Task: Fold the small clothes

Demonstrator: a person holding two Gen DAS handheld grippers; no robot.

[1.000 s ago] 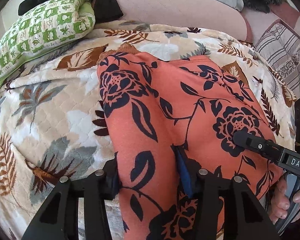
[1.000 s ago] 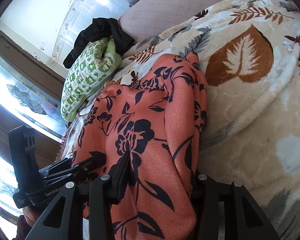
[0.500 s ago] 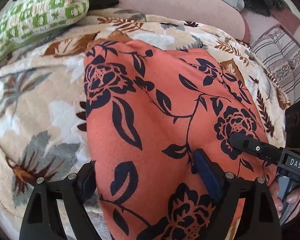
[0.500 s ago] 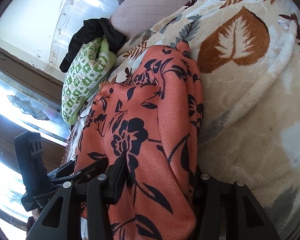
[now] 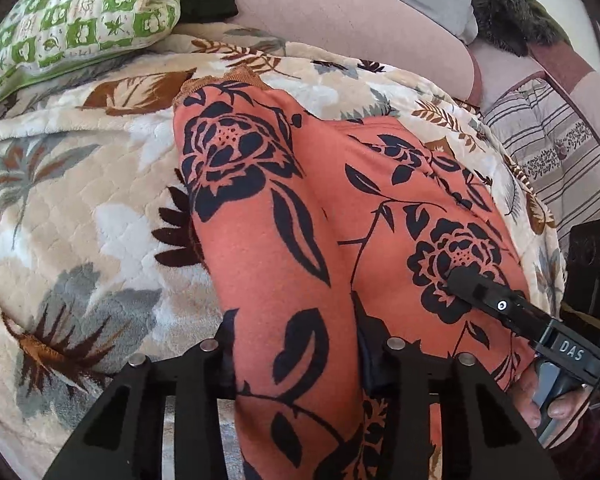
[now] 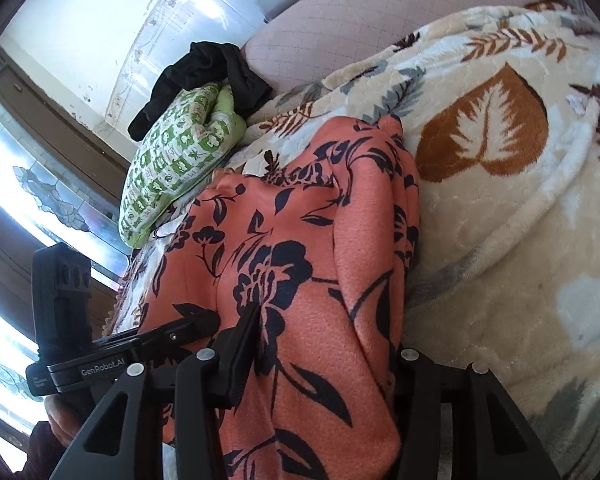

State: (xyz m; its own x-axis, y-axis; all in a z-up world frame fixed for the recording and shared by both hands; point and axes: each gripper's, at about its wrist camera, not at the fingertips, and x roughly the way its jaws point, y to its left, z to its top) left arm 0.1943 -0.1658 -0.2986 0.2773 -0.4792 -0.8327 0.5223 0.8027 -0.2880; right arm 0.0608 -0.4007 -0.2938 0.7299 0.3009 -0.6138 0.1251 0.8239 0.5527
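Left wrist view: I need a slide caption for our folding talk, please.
Left gripper and right gripper both clamp an orange floral garment over a leaf-patterned blanket.

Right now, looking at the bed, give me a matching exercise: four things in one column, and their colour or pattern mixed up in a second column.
Column one:
1. garment held by both hand-held grippers
2. pillow
3. blanket
4. clothing heap on top of the pillow

Column two:
A. black
B. cream with brown and grey leaves
C. orange with dark flowers
D. green and white checks

Pairs: 1-C, 2-D, 3-B, 4-A
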